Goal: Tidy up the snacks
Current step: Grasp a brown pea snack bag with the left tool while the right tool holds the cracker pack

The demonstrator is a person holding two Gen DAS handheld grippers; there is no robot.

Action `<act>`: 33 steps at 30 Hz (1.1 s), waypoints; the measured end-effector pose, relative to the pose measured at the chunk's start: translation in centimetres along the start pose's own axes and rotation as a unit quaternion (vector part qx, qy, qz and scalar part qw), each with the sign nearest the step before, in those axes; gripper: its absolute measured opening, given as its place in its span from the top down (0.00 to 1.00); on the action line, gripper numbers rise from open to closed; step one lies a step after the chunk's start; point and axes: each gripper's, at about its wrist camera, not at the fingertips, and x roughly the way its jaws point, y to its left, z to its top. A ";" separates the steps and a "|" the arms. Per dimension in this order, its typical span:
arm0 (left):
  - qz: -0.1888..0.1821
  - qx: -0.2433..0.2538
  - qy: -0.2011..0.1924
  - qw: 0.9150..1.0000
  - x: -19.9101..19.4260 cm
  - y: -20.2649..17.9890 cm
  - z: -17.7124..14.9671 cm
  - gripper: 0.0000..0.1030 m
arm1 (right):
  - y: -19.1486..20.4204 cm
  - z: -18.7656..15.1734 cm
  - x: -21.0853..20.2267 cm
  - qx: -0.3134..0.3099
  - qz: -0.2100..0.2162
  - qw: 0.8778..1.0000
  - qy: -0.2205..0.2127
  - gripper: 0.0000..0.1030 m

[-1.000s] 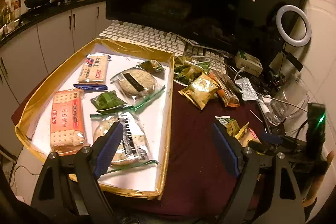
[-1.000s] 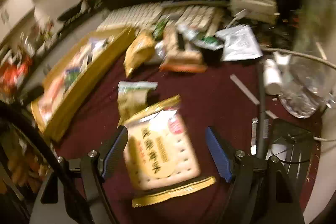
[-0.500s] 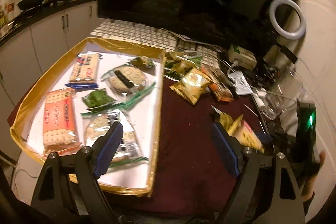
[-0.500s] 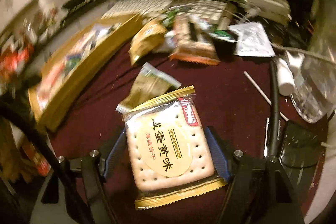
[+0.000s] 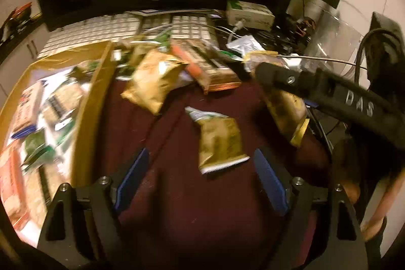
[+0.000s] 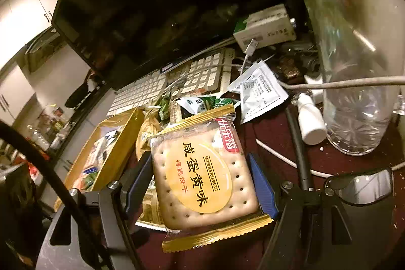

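Snacks lie partly sorted: many fill the gold tray [image 5: 88, 103] at left, others sit loose on the dark red cloth [image 5: 202, 206]. Right gripper [image 6: 200, 181] is clamped on a biscuit packet [image 6: 202, 176]; carry it level over the tray wall. Left gripper [image 5: 200, 176] is spread wide, empty, near a small green packet [image 5: 220, 141].

In the left wrist view, the gold-rimmed cardboard tray [image 5: 93, 98] at nine o'clock is smeared by motion blur and cut by the frame edge; its wrapped snacks [image 5: 38, 123] cannot be read. The right tongs [image 5: 263, 72] at two o'clock cover most of a gold-edged packet [image 5: 291, 113]. In the right wrist view, the square salted egg yolk biscuit pack [image 6: 205, 176] hides whatever lies beneath it.
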 end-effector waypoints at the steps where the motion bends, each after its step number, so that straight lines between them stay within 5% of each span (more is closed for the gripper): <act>1: 0.000 0.005 0.000 1.000 0.4 -0.4 0.4 0.25 | 0.3 -0.3 0.3 -0.007 -0.018 1.000 0.005 0.28; 3: 0.014 0.016 0.000 1.000 1.4 -1.2 1.1 0.31 | 0.7 -0.1 0.3 -0.011 -0.018 1.000 -0.004 0.28; 5: 0.037 0.029 0.004 0.999 2.5 -1.6 1.3 0.47 | 0.5 -0.1 0.3 -0.008 -0.017 1.000 -0.004 0.28; 8: 0.016 0.018 0.001 1.000 2.4 -1.2 0.9 0.63 | -0.1 0.0 0.6 0.002 -0.021 1.000 0.003 0.28; 15: 0.002 -0.026 -0.003 1.000 0.4 1.2 -0.5 0.65 | 0.3 -0.1 0.5 -0.005 -0.017 1.000 0.006 0.28; 21: 0.014 -0.022 -0.003 1.000 0.4 1.4 -1.1 0.56 | 0.5 0.1 0.9 -0.011 -0.017 1.000 0.013 0.28; 33: -0.006 -0.054 -0.016 0.998 -1.1 2.7 -1.6 0.65 | 2.0 -0.1 0.4 -0.056 0.000 0.998 0.005 0.28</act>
